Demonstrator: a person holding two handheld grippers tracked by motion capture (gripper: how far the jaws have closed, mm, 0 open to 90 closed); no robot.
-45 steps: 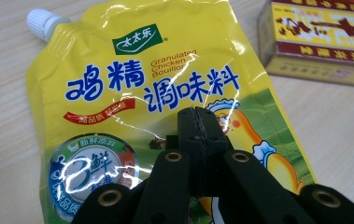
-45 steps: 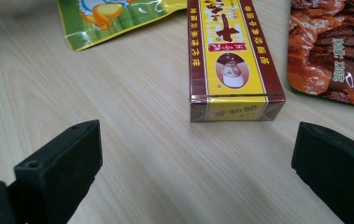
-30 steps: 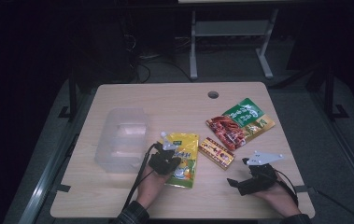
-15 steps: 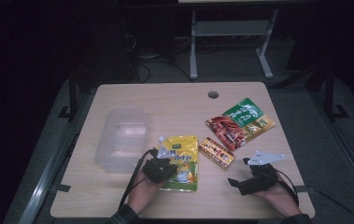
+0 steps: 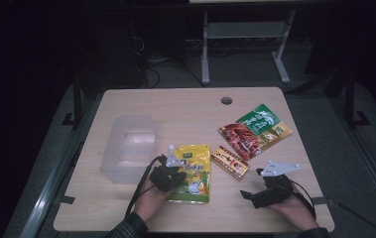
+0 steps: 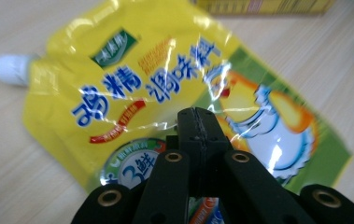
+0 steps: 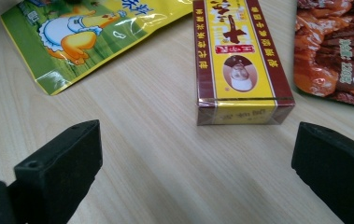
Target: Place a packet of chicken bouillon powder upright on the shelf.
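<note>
Left tongs [image 6: 197, 122] pressed together over the glossy yellow spouted seasoning pouch [image 6: 165, 93], flat on the tabletop [image 5: 185, 106] beside the clear plastic bin [image 5: 128, 148]; right tongs [image 7: 193, 158] spread, packing apparently unstarted.

Yellow-green pouch [image 6: 165, 93], white cap [image 6: 9, 70], perhaps chicken-patterned.

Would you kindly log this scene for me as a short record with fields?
surface: wooden table
left gripper: jaws shut, over the yellow pouch; whether it pinches the pouch, cannot tell
right gripper: jaws open, empty, resting near the table's front edge
small box: flat, between the yellow pouch and the red-green pouch
clear bin: left of the yellow pouch, empty
pouch cap: white, at the yellow pouch's corner
</note>
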